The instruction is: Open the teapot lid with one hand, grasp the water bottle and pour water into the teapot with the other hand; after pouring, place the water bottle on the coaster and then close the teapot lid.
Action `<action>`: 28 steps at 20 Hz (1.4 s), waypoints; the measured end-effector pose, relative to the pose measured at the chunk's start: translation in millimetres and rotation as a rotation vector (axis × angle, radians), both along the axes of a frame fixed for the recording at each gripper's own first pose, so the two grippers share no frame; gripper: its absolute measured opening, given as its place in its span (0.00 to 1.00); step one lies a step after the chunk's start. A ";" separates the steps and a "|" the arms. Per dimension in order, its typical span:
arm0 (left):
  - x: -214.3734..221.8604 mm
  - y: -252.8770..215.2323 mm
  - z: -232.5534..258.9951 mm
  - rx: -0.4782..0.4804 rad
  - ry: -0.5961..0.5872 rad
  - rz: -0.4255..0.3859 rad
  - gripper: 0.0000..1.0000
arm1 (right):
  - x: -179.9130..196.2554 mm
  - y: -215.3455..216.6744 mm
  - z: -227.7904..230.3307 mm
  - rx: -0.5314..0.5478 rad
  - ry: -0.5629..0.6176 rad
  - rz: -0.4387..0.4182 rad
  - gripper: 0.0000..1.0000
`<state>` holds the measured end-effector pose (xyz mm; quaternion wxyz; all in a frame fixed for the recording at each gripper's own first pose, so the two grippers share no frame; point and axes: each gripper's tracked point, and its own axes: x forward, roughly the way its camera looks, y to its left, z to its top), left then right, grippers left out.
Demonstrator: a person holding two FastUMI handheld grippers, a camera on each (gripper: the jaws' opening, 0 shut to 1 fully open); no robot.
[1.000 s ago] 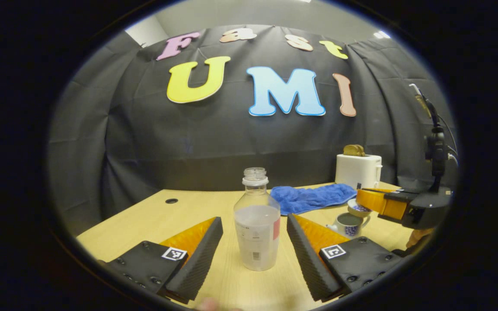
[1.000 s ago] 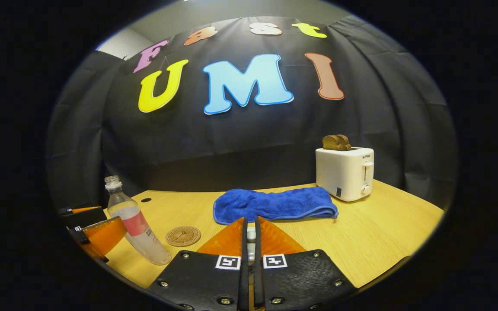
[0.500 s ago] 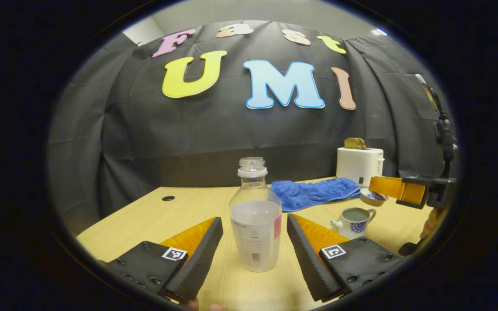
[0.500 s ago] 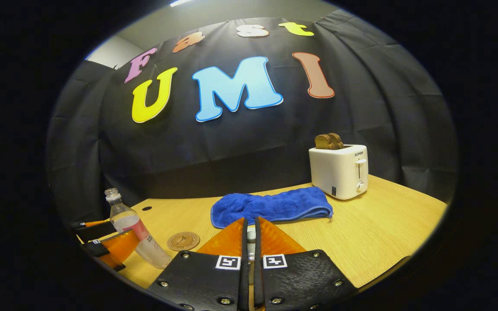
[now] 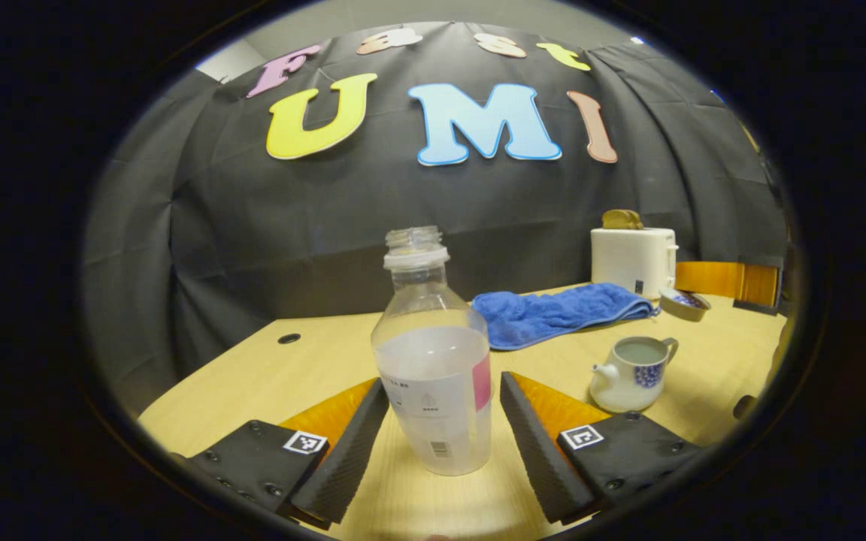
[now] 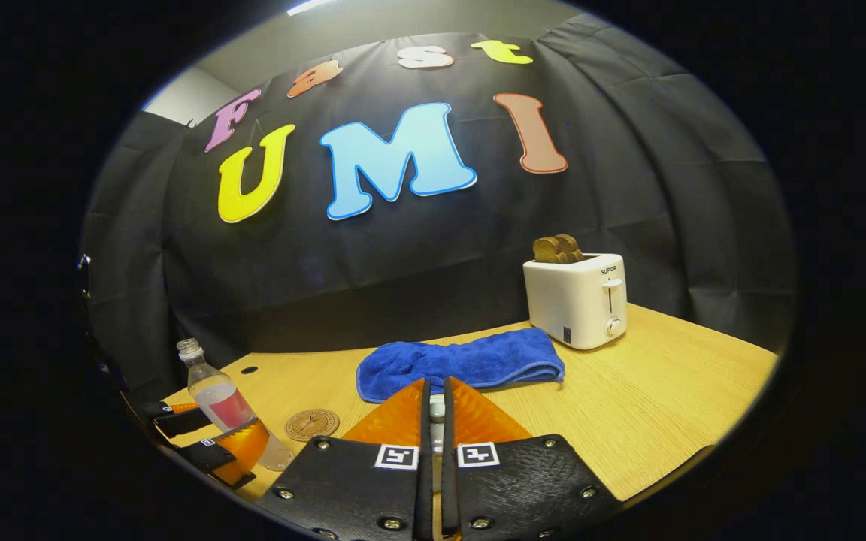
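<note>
On the desk (image 5: 313,368), an uncapped water bottle (image 5: 437,361) stands between the left tool's (image 5: 437,432) wide-spread fingers; thin, part-full plastic likely crushes, so grip its labelled middle. Right tool (image 6: 437,421), pinched narrow, holds the teapot lid (image 5: 685,304).

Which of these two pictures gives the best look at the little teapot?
The left gripper view. The teapot stands there in plain sight on the table, lid off, its spout, handle and open top clear. The right gripper view looks across the table toward the blue cloth and toaster instead.
</note>
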<state>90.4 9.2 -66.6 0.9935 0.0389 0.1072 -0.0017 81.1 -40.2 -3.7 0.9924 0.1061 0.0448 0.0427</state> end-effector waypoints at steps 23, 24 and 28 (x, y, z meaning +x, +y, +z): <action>16.3 9.1 38.7 0.764 -0.021 -0.075 0.90 | -16.8 -53.6 -12.2 0.006 0.026 -0.080 0.05; 17.9 4.9 39.5 0.799 -0.023 -0.087 0.90 | -18.2 -58.1 -12.9 -0.002 0.027 -0.091 0.05; 30.2 -17.1 39.4 0.942 -0.031 -0.152 0.90 | -21.5 -65.6 -12.0 0.017 0.019 -0.106 0.05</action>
